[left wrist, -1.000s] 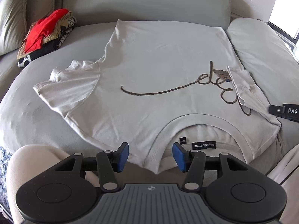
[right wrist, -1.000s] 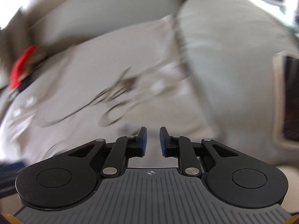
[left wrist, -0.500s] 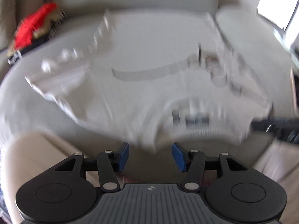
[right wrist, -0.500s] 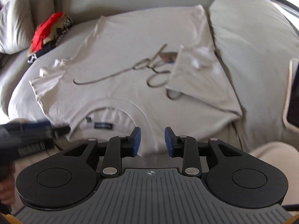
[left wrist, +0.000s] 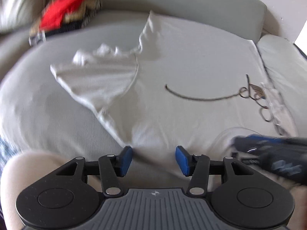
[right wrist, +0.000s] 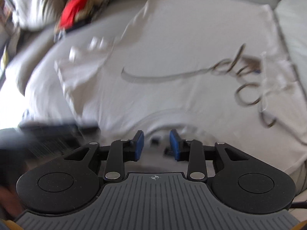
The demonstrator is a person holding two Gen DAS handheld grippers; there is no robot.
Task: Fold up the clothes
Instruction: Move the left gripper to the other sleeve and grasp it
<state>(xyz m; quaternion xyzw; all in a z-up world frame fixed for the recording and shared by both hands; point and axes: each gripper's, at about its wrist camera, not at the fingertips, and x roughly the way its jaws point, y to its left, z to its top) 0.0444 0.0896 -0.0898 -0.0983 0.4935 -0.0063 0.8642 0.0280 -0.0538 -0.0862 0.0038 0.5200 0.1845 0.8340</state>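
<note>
A white t-shirt [left wrist: 182, 61] with a dark script print [left wrist: 201, 97] lies flat on a grey sofa cushion, collar toward me. Its left sleeve [left wrist: 96, 80] is spread out, and its right sleeve [right wrist: 278, 72] is folded in over the print. My left gripper [left wrist: 153, 153] hovers at the shirt's near left shoulder edge. Its jaws are closing, the hem is in the gap, and the pads press on nothing. My right gripper [right wrist: 156, 140] hangs over the collar [right wrist: 165, 118], its jaws opening and holding nothing. Each gripper shows as a dark blur in the other's view.
A pile of red and patterned clothes [left wrist: 65, 17] sits at the back left, next to a pillow [right wrist: 34, 5]. The sofa backrest [left wrist: 191, 5] runs behind the shirt, and another cushion [left wrist: 284, 61] lies to the right. A person's light trouser leg [left wrist: 38, 164] is near the left gripper.
Both grippers slid left along the shirt's near edge: the left from the collar to the left shoulder, the right from the right shoulder to the collar. The right jaws widened.
</note>
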